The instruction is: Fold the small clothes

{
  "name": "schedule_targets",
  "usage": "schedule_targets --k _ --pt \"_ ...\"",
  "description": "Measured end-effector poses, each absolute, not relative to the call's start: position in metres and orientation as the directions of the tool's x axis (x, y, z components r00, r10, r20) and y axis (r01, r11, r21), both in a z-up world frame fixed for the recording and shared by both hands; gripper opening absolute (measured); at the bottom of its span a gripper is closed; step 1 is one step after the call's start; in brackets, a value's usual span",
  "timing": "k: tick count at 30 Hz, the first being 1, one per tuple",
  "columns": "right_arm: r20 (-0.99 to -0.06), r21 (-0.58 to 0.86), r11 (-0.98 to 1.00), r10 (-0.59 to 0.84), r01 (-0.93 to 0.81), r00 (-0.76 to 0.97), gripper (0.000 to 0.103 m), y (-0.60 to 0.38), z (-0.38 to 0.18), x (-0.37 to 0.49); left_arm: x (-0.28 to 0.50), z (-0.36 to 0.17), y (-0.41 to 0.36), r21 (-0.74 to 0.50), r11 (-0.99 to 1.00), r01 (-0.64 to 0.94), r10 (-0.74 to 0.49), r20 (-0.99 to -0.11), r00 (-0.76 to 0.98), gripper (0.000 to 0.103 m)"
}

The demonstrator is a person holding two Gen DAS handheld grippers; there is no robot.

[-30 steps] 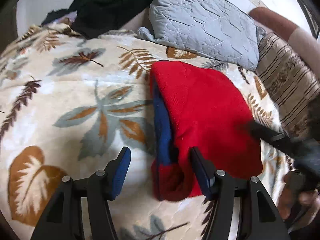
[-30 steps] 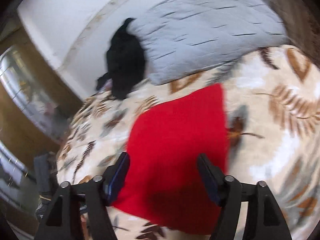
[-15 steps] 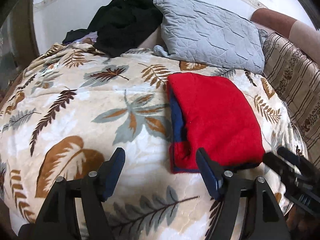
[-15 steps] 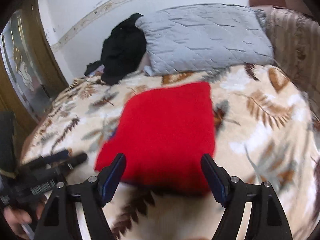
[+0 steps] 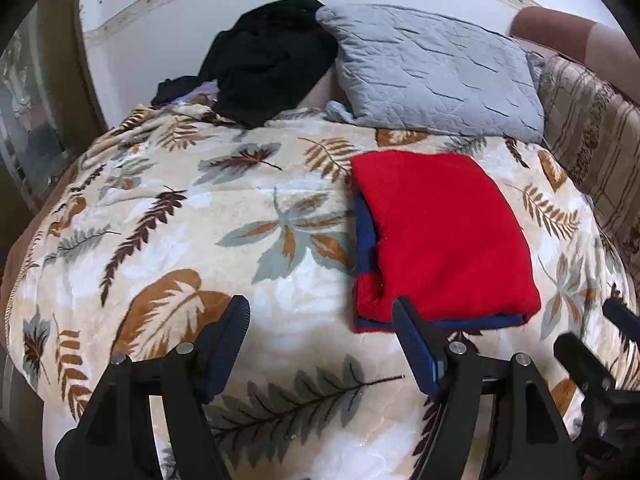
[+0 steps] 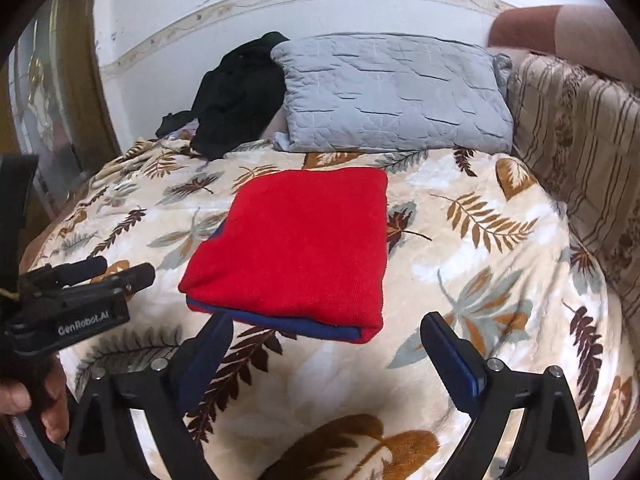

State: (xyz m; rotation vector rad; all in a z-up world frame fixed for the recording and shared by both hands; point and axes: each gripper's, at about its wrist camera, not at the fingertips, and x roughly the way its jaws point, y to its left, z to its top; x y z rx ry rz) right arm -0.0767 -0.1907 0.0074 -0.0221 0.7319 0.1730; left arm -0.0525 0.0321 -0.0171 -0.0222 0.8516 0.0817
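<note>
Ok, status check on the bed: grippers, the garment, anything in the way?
Left gripper open, holding nothing. Right gripper open, holding nothing. Red garment folded flat on blanket. Nothing blocking; grey pillow behind.

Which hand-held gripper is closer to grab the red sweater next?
Probably the left hand-held gripper: one of its fingers already overlaps the folded red sweater's near edge, while the right hand-held gripper hangs back. Both are open.

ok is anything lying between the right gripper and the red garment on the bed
Nothing visible. The right gripper, jaws open, hangs just short of the folded red garment, with only bare leaf-print blanket between them. The left gripper is off to the side, also empty.
</note>
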Motion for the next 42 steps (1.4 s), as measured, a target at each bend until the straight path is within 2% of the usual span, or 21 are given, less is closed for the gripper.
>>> schedule_targets --k 4,6,7,8,12,42 --pt "-0.693 0.019 0.986 0.132 -0.165 0.709 0.100 -0.192 0.003 -0.073 -0.053 -0.009 0.032 -0.017 0.997 -0.077 0.039 -0.745 0.666 0.075" --pt "-0.699 0.015 0.986 0.128 -0.165 0.703 0.100 -0.193 0.001 -0.074 -0.053 -0.004 0.031 -0.025 0.996 -0.080 0.036 -0.735 0.678 0.083" --pt "-0.697 0.017 0.986 0.129 -0.164 0.705 0.100 -0.194 0.001 -0.074 -0.053 -0.002 0.031 -0.024 0.997 -0.080 0.037 -0.734 0.678 0.092" --pt "-0.696 0.023 0.986 0.133 -0.163 0.706 0.100 -0.195 0.002 -0.075 -0.054 0.000 0.030 -0.026 0.997 -0.077 0.033 -0.729 0.684 0.094" --pt "-0.692 0.018 0.986 0.133 -0.167 0.710 0.100 -0.197 0.005 -0.074 -0.054 0.006 0.028 -0.063 0.997 -0.054 -0.007 -0.712 0.702 0.094" --pt "-0.690 -0.051 0.979 0.108 -0.197 0.716 0.101 -0.189 0.017 -0.056 -0.037 0.001 0.010 -0.040 0.999 0.010 -0.035 -0.721 0.692 0.094"
